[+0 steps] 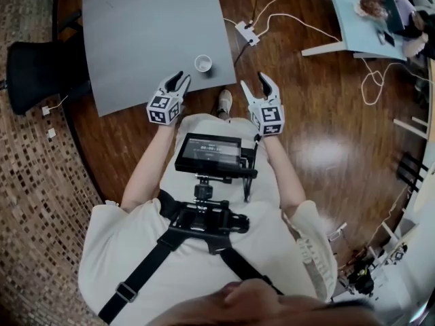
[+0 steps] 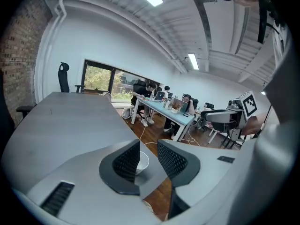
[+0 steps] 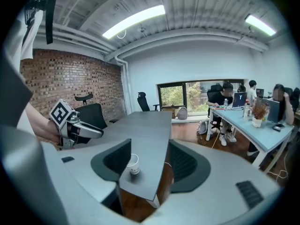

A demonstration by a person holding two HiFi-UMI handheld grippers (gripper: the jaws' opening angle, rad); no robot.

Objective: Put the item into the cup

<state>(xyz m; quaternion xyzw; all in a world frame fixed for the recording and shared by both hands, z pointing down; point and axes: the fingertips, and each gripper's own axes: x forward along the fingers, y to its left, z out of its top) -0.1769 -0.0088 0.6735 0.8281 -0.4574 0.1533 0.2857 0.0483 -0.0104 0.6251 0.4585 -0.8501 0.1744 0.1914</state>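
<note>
Your left gripper (image 1: pixel 179 80) is held at the near edge of the grey table (image 1: pixel 149 32), jaws partly apart with nothing gripped. The white paper cup (image 1: pixel 202 63) stands upright on the table just ahead of this gripper and a little to its right, close to the table's corner. Your right gripper (image 1: pixel 256 81) hangs off the table over the wood floor (image 1: pixel 326 114), jaws wide apart and empty, with the cup ahead and to its left.

grey table (image 1: pixel 149 26) on wood floor (image 1: pixel 319 107); black chair (image 1: pixel 41 73) beside it
</note>
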